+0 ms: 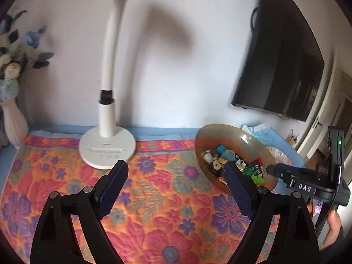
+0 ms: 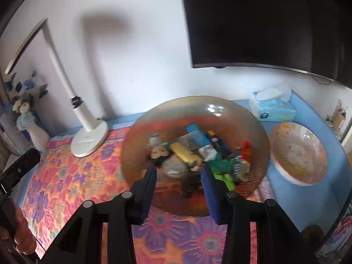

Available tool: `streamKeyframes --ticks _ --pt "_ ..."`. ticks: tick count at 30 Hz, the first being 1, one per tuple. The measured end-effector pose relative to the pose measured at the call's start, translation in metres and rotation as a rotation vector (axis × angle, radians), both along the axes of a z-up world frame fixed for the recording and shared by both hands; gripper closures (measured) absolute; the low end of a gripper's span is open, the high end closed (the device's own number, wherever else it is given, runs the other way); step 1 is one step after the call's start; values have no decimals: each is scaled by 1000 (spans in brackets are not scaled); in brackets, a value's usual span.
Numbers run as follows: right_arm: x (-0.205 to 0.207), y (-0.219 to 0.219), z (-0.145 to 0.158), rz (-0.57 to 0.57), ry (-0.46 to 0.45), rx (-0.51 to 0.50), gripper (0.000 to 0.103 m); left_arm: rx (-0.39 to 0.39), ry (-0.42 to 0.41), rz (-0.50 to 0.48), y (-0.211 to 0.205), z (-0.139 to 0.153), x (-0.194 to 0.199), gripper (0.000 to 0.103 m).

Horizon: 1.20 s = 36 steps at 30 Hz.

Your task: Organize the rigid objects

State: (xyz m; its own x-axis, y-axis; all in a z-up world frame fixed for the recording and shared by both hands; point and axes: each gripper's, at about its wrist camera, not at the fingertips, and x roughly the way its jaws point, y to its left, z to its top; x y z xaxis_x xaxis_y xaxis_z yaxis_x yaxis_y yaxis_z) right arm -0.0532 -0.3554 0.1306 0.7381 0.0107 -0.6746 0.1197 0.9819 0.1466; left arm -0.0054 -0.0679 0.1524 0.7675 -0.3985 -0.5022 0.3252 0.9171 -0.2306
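Over a floral quilted cloth [image 1: 154,198], left gripper [image 1: 176,171] spread wide with nothing between the blue-padded fingers [image 1: 114,184], only bare cloth below the gap. Ahead and to the right of that gap, an amber glass dish [image 1: 222,136] heaped with small rigid objects [image 1: 233,162], the right-hand finger overlapping the dish's near rim in the left wrist view (contact not discernible). Further right, entering from the frame edge, the other tool marked "DAS", its tip over the dish's right side. From the right wrist view, right gripper [image 2: 179,176] parted moderately wide, empty, poised above the near half of the amber glass dish [image 2: 167,112]; small rigid objects [image 2: 198,151] lying just beyond and partly between the fingertips, a green piece [image 2: 224,169] beside the right-hand finger and a dark piece in the gap, blurred too much to name. Apart from the dish, on a blue surface to the right, a pale patterned bowl [image 2: 299,154], and behind it a tissue box [image 2: 275,107] against the wall. At the back left, a white desk lamp [image 1: 107,147] standing on the cloth, a vase of flowers [image 1: 15,123] at the far left corner, and a dark screen [image 1: 283,66] hung on the wall above the dish.
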Motion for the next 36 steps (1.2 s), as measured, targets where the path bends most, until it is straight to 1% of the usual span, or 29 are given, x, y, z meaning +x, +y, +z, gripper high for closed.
streamKeyframes --ticks 1,2,3,5,8,10,11,14,17,18,21,22,23,24,25,27,29,31,33,36 --pt "-2 18 2 32 -9 1 49 0 -10 32 14 3 -8 10" --pt "-4 35 1 56 -17 -4 45 4 -24 65 26 5 -17 6" --pt "-4 50 -2 73 -20 -8 45 16 -36 99 38 4 -25 1" --pt "-2 79 -16 110 4 0 45 47 -39 146 58 -1 -36 1" --pt "3 110 -41 145 28 25 45 105 -1 179 74 -17 -41 1" --pt "3 123 -54 156 12 5 45 134 -2 202 80 -30 -42 1" --pt "1 130 -61 161 -4 -24 45 138 0 211 80 -39 -41 1" --pt "1 140 -76 160 20 -90 45 117 52 213 80 -66 -35 1" --pt "4 144 -80 169 42 -111 44 111 60 229 74 -82 -32 1" --pt "5 144 -80 176 45 -104 44 120 54 229 71 -85 -32 1" --pt "10 146 -89 183 65 -100 38 173 44 237 62 -102 -32 1" --pt "10 146 -96 183 71 -99 36 194 52 240 59 -111 -32 1" --pt "11 146 -105 186 80 -88 34 220 91 240 56 -116 -29 1" --pt "12 145 -114 190 96 -73 34 225 94 219 53 -115 -27 1" --pt "18 145 -121 181 149 -71 34 222 76 216 52 -115 -28 1" --pt "21 145 -122 157 158 -90 33 245 86 222 49 -116 -27 1" --pt "22 145 -124 162 172 -89 30 264 108 225 47 -119 -24 1" --pt "20 146 -122 169 157 -94 28 269 121 228 47 -121 -22 1" --pt "17 148 -120 180 143 -96 27 260 114 234 49 -121 -24 1" --pt "15 148 -118 183 128 -98 20 241 111 227 52 -121 -24 1"
